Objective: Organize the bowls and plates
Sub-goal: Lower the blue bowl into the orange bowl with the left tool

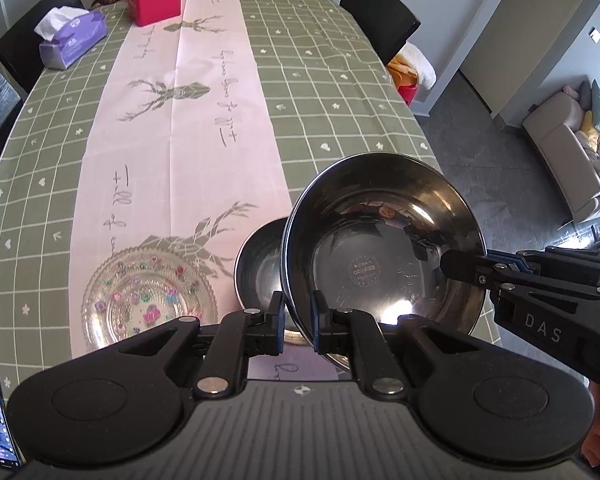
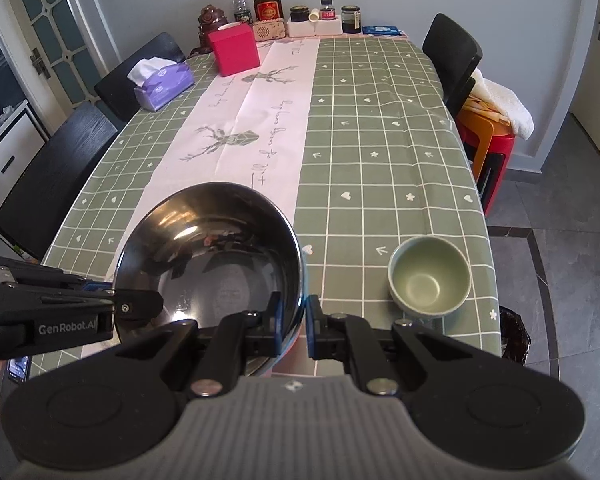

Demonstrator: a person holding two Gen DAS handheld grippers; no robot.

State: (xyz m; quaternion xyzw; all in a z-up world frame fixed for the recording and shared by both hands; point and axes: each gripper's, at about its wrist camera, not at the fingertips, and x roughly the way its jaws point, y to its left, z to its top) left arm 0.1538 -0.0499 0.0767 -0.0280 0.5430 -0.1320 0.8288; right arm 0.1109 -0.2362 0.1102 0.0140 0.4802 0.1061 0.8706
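The table (image 2: 380,152) wears a green checked cloth with a pink deer runner (image 1: 188,128) down its middle. Left of the left fingers lies a patterned glass plate (image 1: 150,300); a small steel bowl (image 1: 258,272) sits just ahead of them. A green bowl (image 2: 430,276) stands right of the right fingers. Far ahead: tissue pack (image 2: 164,82), red box (image 2: 234,50).

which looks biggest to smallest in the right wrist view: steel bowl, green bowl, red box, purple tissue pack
1. steel bowl, though nearest the camera
2. green bowl
3. purple tissue pack and red box: look alike, both far off, so unranked
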